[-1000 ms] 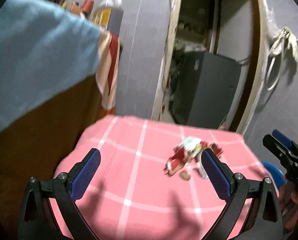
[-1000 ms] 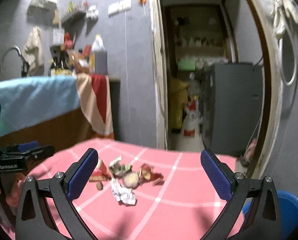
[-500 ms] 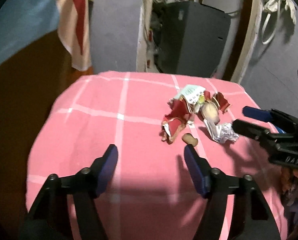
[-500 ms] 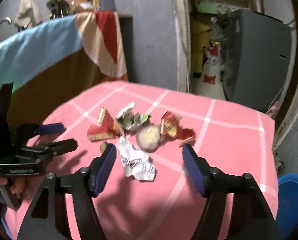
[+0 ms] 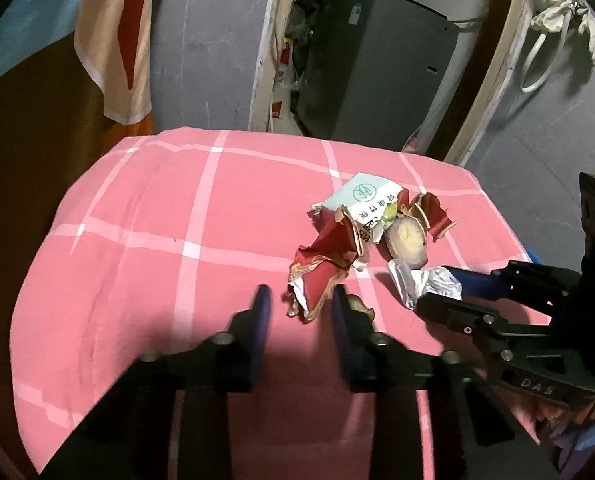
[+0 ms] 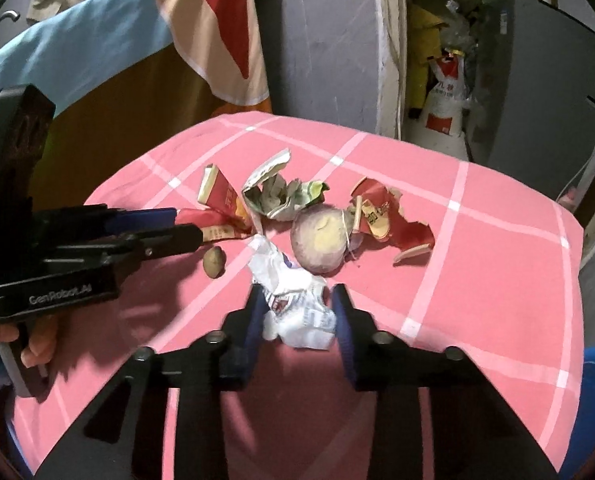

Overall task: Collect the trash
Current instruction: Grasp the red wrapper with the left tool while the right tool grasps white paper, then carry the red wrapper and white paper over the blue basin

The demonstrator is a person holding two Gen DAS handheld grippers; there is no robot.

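We have two grippers at work over one table under a pink checked cloth (image 6: 497, 264). Nearest in the right wrist view, the right gripper (image 6: 297, 312) has its jaws closing around one crumpled white wrapper (image 6: 297, 304), whose print is too creased to read; the blue pads sit just beside the paper on both sides, and we cannot tell for sure that they press it yet. In the left wrist view, the left gripper (image 5: 299, 304) has its jaws closing too, with the low tip of a torn red wrapper (image 5: 321, 276) between them, the pads apart from it. Its body reads "GenRobot.AI" in the right wrist view, and the right gripper's body shows "DAS" in the left wrist view.

Just past the fingers lies the rest of the trash, all in one loose heap mid-table: one small brown nut-like lump (image 6: 213, 262), one round pale vegetable slice (image 6: 319, 242), three torn red pieces in all, we count, and one white-and-green packet (image 5: 365, 196) bearing a round green emblem and printed characters.

Farther off, one striped cloth (image 6: 221, 36) hangs over a counter edge, and one white sack (image 6: 443, 104) with a red label stands by a grey cabinet (image 5: 369, 68).
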